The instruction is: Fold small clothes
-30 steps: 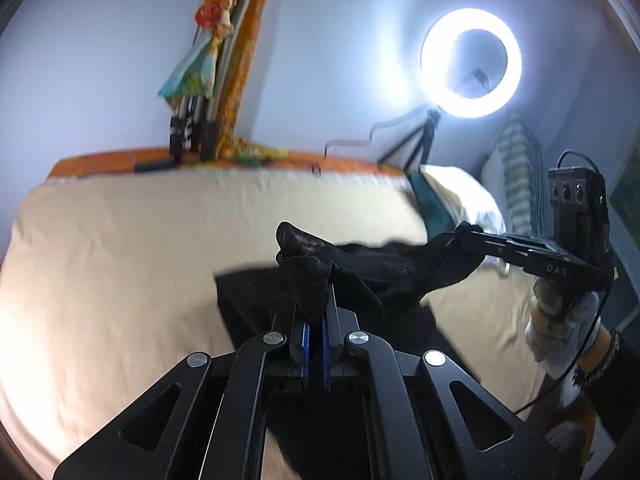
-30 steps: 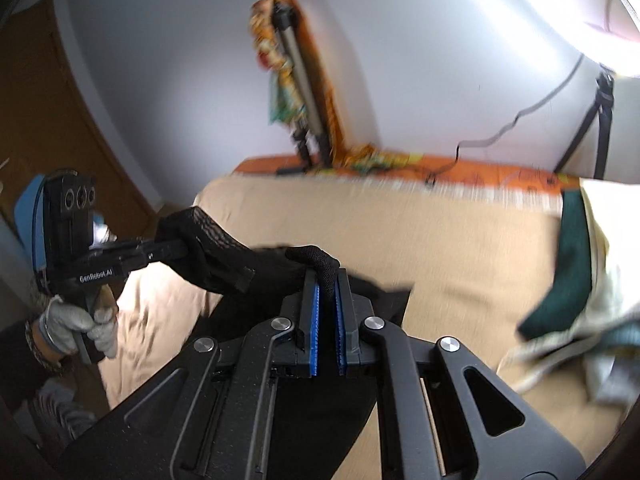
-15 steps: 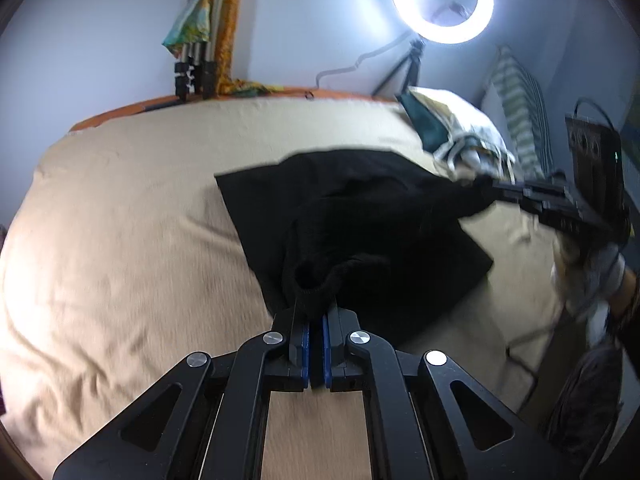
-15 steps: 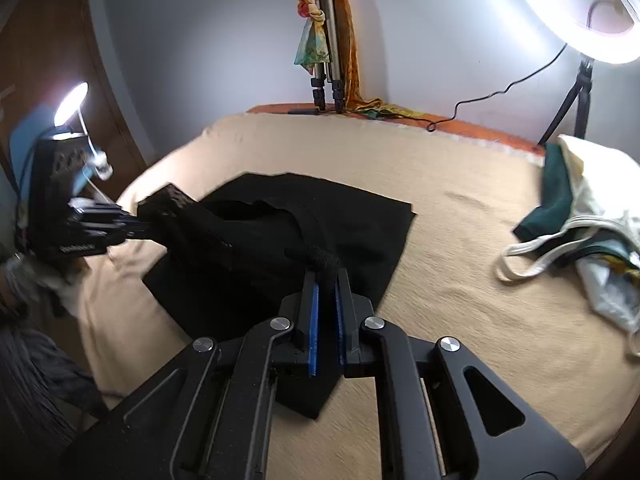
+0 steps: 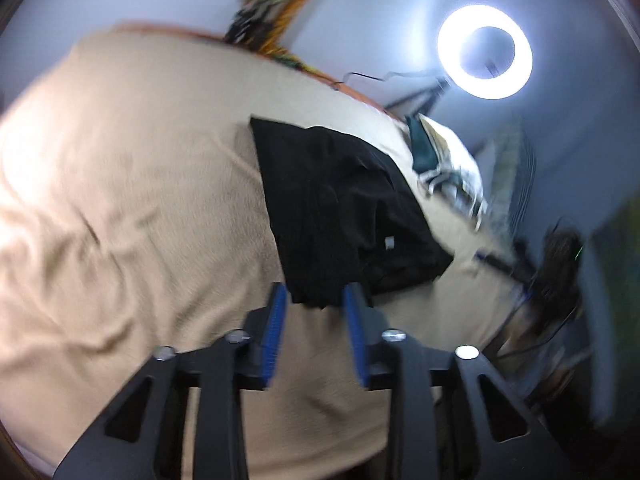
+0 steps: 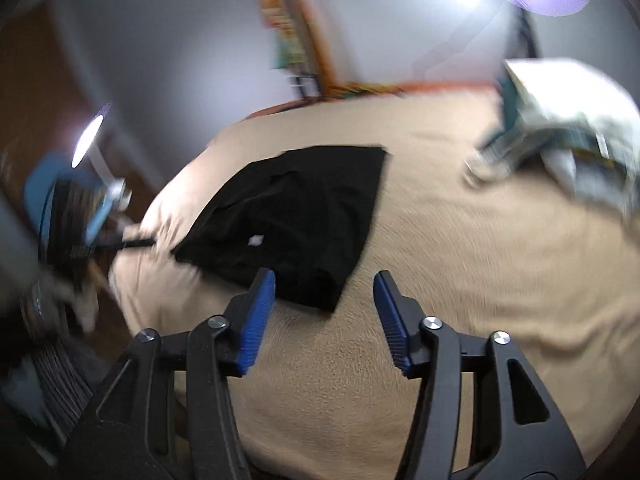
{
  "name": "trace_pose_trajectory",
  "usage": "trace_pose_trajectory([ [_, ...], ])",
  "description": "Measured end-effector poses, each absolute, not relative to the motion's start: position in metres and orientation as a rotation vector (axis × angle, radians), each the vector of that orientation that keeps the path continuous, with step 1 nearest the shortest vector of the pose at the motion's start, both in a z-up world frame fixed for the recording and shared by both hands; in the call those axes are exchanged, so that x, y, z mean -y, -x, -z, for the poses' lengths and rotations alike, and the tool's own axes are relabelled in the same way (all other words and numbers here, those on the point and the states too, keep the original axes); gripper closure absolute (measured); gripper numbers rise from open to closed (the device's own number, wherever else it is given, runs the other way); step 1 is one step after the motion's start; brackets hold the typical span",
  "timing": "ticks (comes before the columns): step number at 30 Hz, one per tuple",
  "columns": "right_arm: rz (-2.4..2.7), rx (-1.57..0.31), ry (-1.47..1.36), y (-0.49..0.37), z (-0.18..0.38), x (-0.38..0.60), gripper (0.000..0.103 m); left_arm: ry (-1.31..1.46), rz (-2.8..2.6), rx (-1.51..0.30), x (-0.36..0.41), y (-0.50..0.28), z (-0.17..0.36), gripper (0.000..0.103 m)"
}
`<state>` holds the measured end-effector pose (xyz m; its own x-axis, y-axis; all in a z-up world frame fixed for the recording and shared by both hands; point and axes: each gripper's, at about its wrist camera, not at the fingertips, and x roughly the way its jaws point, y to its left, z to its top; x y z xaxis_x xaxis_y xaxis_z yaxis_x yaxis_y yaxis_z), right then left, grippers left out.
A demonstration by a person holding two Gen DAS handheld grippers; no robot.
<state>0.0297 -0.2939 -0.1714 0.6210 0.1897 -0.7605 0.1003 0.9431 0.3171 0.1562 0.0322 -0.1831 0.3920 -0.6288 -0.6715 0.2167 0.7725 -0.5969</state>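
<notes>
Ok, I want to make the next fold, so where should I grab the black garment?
Probably the black garment at its near pointed corner, coming in low from the near bed edge with the right gripper. That corner lies flat and single on the beige bedspread, just ahead of the open jaws.

garment (image 5: 344, 216) flat on bed (image 5: 132, 184), clothes pile (image 6: 568, 128) beside it

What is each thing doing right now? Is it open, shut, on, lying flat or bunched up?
Left gripper: open, holding nothing.
Right gripper: open, holding nothing.
Black garment: lying loose on the bed, partly folded over itself, small white tag showing.
Ring light: switched on.
Pile of clothes: bunched up, unfolded, apart from the black garment.
Beige bed cover: spread out, lightly wrinkled.
</notes>
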Motion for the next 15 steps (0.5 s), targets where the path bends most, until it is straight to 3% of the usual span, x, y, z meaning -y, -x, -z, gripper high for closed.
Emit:
trace_pose_trajectory([
  [5, -0.027, -0.907, -0.679, -0.042, 0.204, 0.323, 0.048, 0.621, 0.549, -1.122, -0.025, -0.171, 0.208, 0.071],
  [10, -0.061, -0.928, -0.739, -0.049, 0.228, 0.317, 0.049, 0.648, 0.554, -1.146, -0.013, -0.171, 0.218, 0.072],
  [11, -0.069, -0.936, -0.730, -0.050, 0.230, 0.313, 0.051, 0.655, 0.561, -1.141, -0.013, -0.172, 0.219, 0.074],
  [14, -0.081, -0.988, -0.648, -0.058, 0.231, 0.299, 0.081, 0.653, 0.566, -1.137, -0.009, -0.173, 0.222, 0.082],
  [15, -0.087, -0.989, -0.635, -0.057, 0.229, 0.297, 0.089, 0.646, 0.566, -1.139, -0.008, -0.174, 0.222, 0.096],
])
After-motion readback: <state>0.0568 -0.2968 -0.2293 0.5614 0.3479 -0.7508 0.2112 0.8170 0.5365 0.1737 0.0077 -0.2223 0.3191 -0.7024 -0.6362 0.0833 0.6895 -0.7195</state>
